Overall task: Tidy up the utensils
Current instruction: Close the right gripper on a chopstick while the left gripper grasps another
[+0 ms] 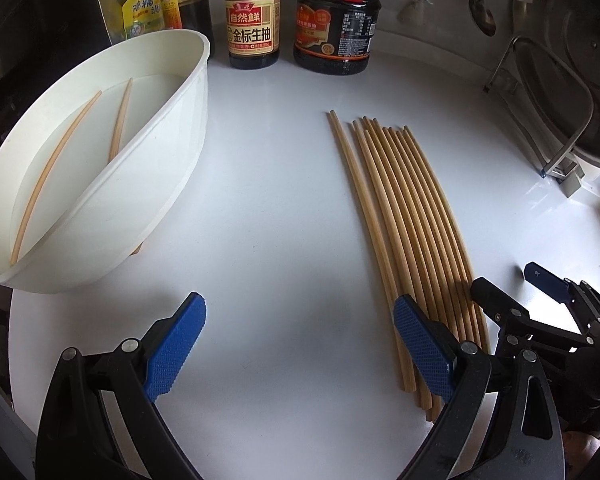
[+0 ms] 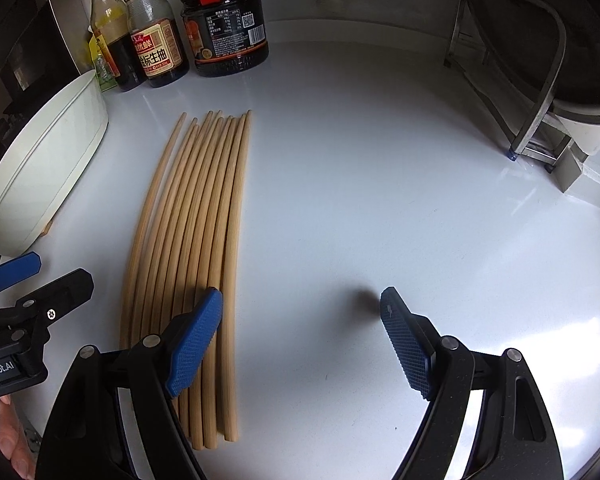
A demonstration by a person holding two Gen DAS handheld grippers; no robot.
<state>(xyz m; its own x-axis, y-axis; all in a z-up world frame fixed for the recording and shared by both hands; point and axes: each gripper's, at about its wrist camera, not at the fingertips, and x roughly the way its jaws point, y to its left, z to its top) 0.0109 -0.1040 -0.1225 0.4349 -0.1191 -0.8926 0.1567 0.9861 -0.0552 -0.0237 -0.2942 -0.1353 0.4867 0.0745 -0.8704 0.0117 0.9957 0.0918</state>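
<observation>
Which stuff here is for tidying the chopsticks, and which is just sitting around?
For the job:
chopsticks on the counter
white bin with two chopsticks inside
left gripper
right gripper

Just lying about:
sauce bottles
metal rack
hanging ladle

Four sauce bottles [image 2: 158,36] and a yellow pouch [image 1: 140,6] stand in a row at eleven to twelve o'clock on the white counter [image 1: 280,220]. At two o'clock a metal stand [image 2: 540,92] holds a dark pot [image 1: 580,60], with a ladle [image 1: 482,12] hanging near one o'clock.
</observation>
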